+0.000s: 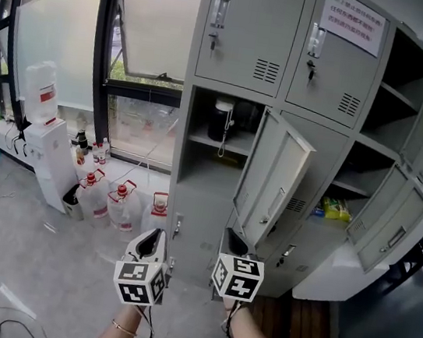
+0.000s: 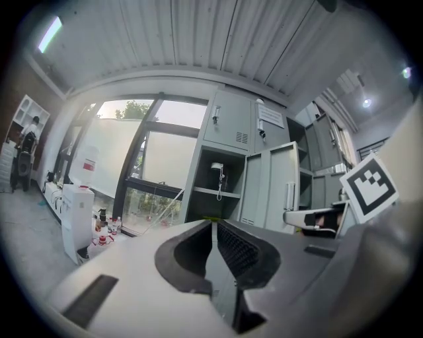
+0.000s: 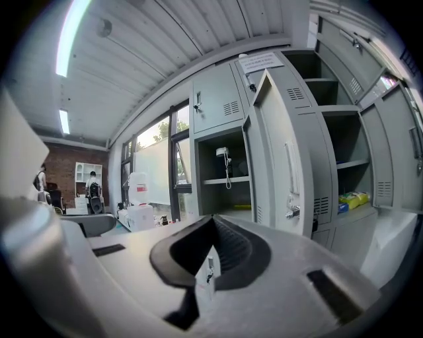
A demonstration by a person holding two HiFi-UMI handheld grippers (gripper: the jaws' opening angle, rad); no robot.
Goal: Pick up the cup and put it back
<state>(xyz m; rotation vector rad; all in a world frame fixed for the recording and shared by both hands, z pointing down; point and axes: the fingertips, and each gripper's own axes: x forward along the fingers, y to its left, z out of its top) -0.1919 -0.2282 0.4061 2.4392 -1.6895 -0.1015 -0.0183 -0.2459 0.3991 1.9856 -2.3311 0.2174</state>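
- Left hand-held gripper (image 2: 213, 228): jaws clenched, nothing between them.
- Right hand-held gripper (image 3: 211, 224): likewise clenched and empty.
- Both are held low, about level and side by side, facing the locker (image 1: 237, 50).
- Cup (image 1: 220, 120): dark with a white lid. It is seen upright on the shelf (image 1: 200, 139) of the open compartment, at 12 o'clock from both grippers and well apart from them.
- A strap (image 1: 221, 146) hangs from the cup over the shelf edge.
- The door (image 1: 273, 181) stands ajar at 1 o'clock from the right gripper.

Judgement:
- A shelved cup with two empty grippers fits a cup yet to be lifted as well as one already returned. Which it is cannot be settled.
- Either way, the door edge is to be given room by the right gripper.
- The strap is to be kept from snagging.
- The cup is tall and narrow, so it is judged easily tipped by a sideways knock.
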